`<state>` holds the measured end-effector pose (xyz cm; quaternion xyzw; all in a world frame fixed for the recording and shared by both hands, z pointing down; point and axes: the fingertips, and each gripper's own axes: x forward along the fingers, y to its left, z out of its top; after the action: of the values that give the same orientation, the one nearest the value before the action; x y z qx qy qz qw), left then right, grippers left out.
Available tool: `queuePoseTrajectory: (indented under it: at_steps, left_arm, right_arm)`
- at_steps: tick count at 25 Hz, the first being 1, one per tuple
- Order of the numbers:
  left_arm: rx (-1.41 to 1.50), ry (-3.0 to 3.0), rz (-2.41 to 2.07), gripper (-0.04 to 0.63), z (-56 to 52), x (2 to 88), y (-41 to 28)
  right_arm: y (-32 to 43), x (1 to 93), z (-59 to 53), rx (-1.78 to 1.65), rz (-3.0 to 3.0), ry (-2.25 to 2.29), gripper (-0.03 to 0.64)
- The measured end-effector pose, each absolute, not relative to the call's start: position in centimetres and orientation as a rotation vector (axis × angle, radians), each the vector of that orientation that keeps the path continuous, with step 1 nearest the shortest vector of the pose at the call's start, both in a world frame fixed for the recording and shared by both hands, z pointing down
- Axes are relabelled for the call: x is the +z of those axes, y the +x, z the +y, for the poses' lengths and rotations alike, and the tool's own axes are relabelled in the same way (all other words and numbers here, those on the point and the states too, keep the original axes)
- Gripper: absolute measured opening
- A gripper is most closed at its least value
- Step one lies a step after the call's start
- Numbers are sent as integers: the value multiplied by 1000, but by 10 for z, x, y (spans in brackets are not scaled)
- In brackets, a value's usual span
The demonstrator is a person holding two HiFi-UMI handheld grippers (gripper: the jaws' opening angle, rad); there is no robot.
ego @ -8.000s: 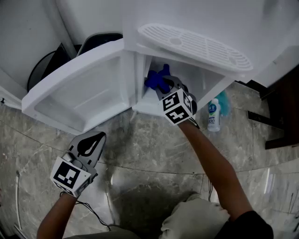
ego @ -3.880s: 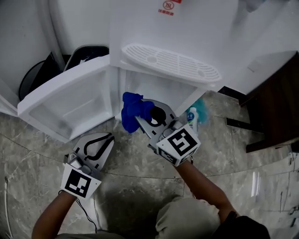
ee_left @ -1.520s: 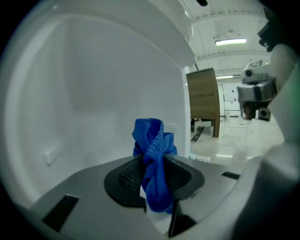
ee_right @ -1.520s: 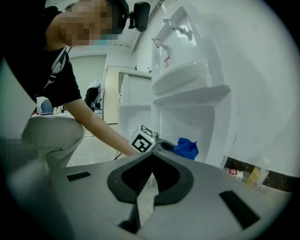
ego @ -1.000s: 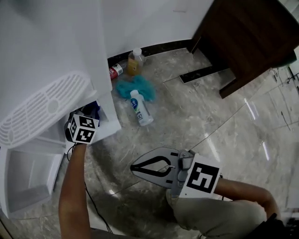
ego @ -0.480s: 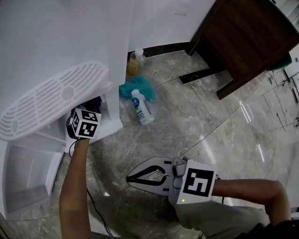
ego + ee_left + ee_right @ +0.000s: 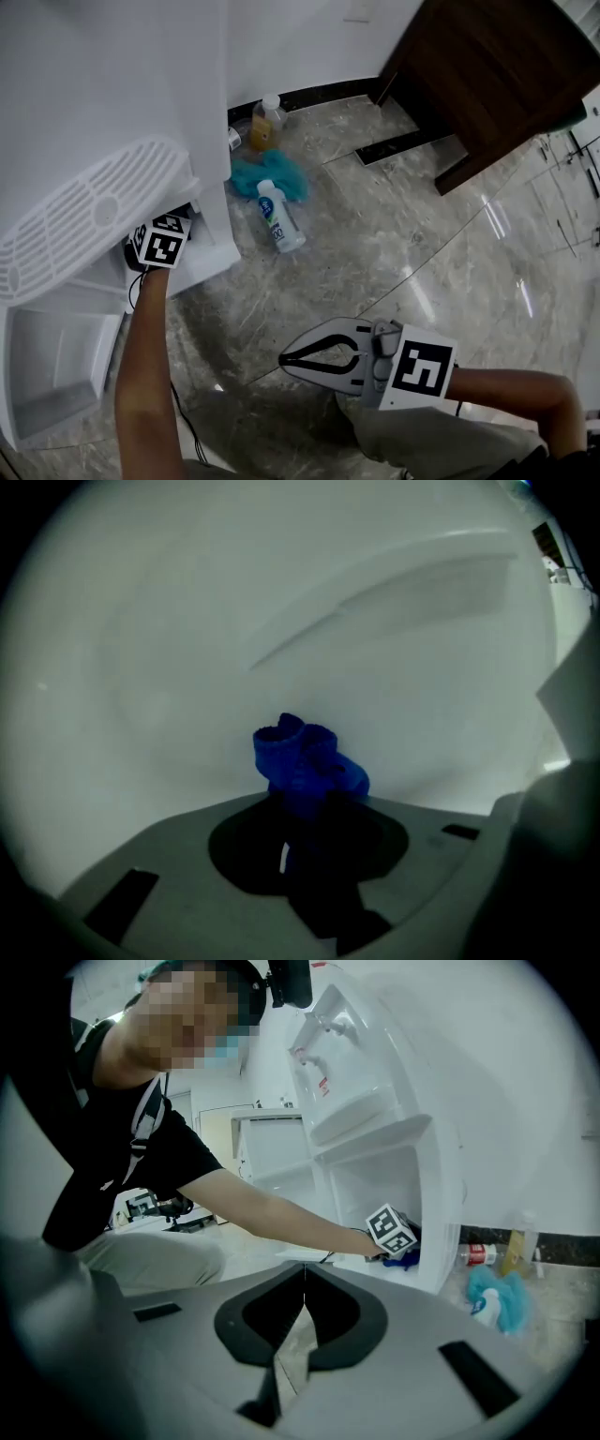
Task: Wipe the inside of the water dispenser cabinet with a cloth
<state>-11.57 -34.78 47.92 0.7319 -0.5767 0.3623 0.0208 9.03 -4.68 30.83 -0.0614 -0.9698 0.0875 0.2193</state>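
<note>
Wiping inside the water dispenser cabinet (image 7: 309,611), the blue cloth (image 7: 305,761) is pinched by the left gripper (image 7: 298,808); firm wall contact is advised, with the right gripper (image 7: 286,359) closed, empty.

An indoor room, home or office unclear: polished stone floor (image 7: 394,234), white water dispenser (image 7: 112,94), dark wooden cabinet (image 7: 487,66).

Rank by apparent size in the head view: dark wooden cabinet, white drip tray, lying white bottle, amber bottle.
1. dark wooden cabinet
2. white drip tray
3. lying white bottle
4. amber bottle: nearly alike with third, and farther from the camera, so unsure
</note>
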Motion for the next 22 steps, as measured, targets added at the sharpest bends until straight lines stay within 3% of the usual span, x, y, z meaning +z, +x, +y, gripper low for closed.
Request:
queuePoseTrajectory:
  at_steps: [5, 16, 22]
  left_arm:
    - [1112, 2293, -1867, 109, -341, 481, -113]
    - [-103, 2525, -2217, 110, -274, 282, -92]
    - [-341, 2449, -2258, 110, -273, 258, -93]
  right_arm:
    - [108, 311, -45, 274, -2687, -96, -2]
    - [119, 295, -16, 226, -2674, -129, -2]
    - [128, 302, -12, 253, -2665, -112, -2]
